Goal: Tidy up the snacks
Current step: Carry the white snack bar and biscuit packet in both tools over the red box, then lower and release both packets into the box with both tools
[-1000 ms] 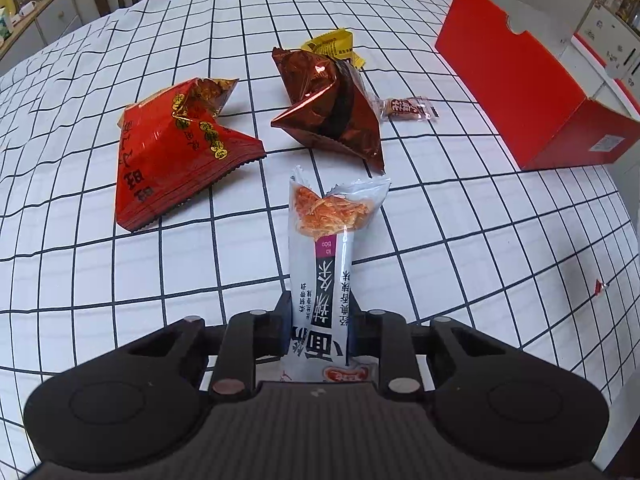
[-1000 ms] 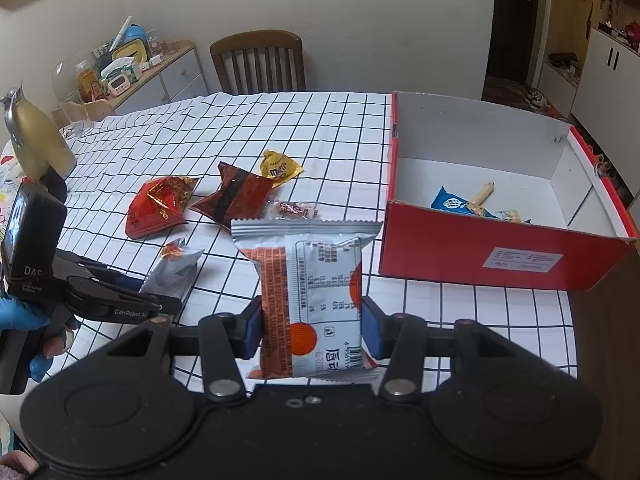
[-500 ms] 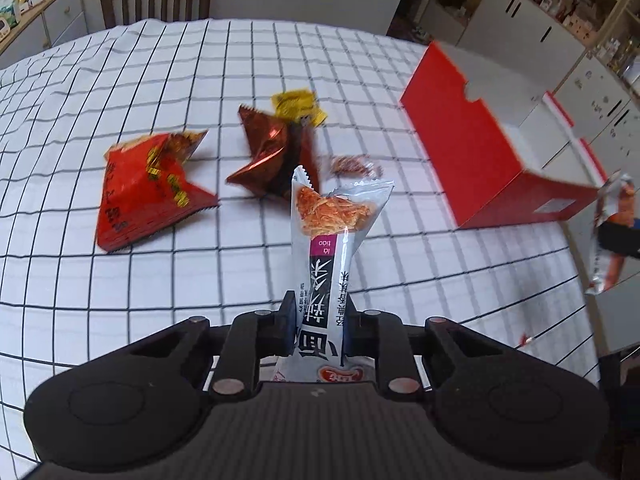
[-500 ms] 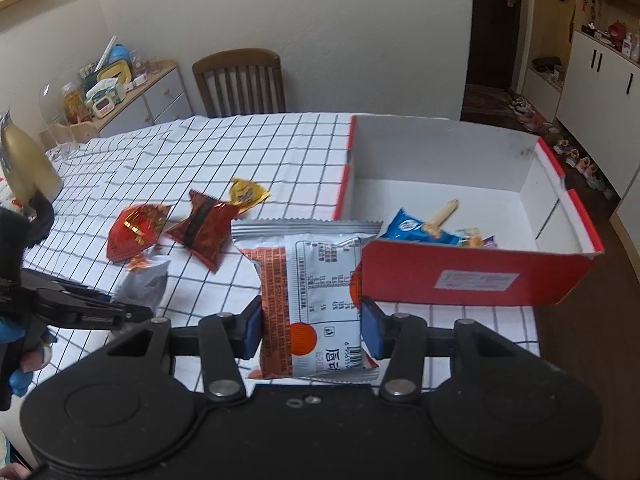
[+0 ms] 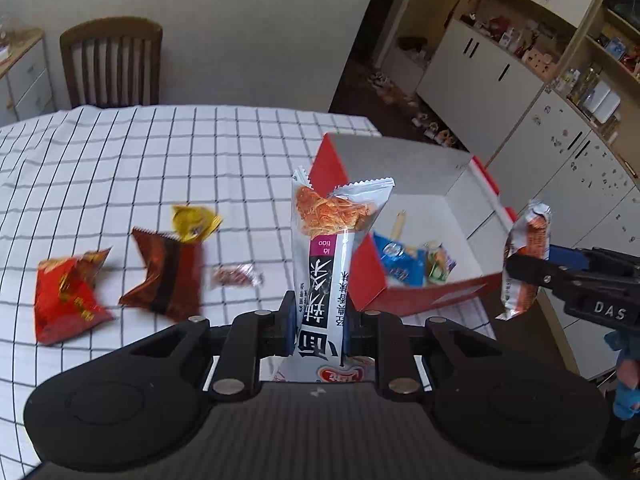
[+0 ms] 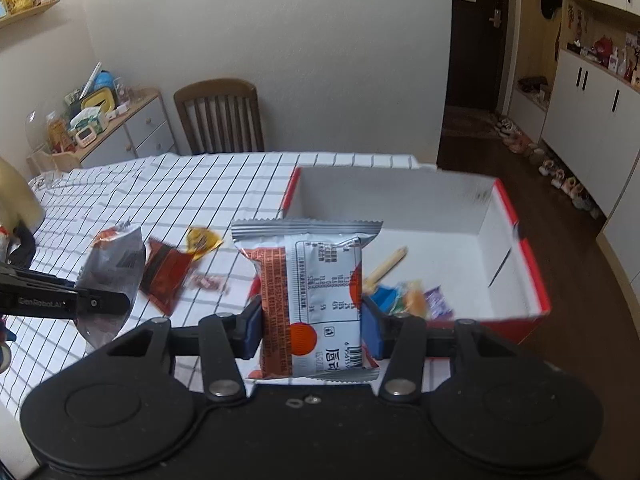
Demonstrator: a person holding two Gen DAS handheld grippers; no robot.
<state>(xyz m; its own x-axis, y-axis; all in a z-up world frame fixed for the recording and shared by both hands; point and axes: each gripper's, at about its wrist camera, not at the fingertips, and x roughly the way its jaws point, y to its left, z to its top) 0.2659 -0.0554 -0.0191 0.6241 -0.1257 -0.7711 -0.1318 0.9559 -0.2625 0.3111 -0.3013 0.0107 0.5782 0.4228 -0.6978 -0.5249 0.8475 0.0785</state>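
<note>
The silver noodle-snack packet (image 5: 324, 276) stands upright, pinched at its lower half by the left gripper (image 5: 318, 326); its top shows orange noodle strands, with black Chinese lettering below. The fingers sit narrow, pressed against both sides of the packet. It hangs above the table (image 5: 160, 160), in front of the near corner of the red box (image 5: 436, 300).

The right gripper (image 6: 312, 332) clamps a broader silver pouch (image 6: 310, 300), orange-banded with a barcode and printed text facing the camera, its fingers (image 6: 252, 330) set wider around it. This pouch is held just before the box's open white interior, where a blue packet (image 6: 384, 298), a pale stick and small wrappers lie.

Still on the checked tablecloth are a red bag (image 5: 68, 296), a brown-red bag (image 5: 166, 276), a yellow candy packet (image 5: 194, 222) and a small clear-wrapped sweet (image 5: 236, 276). A wooden chair (image 6: 220, 116) stands beyond the table.
</note>
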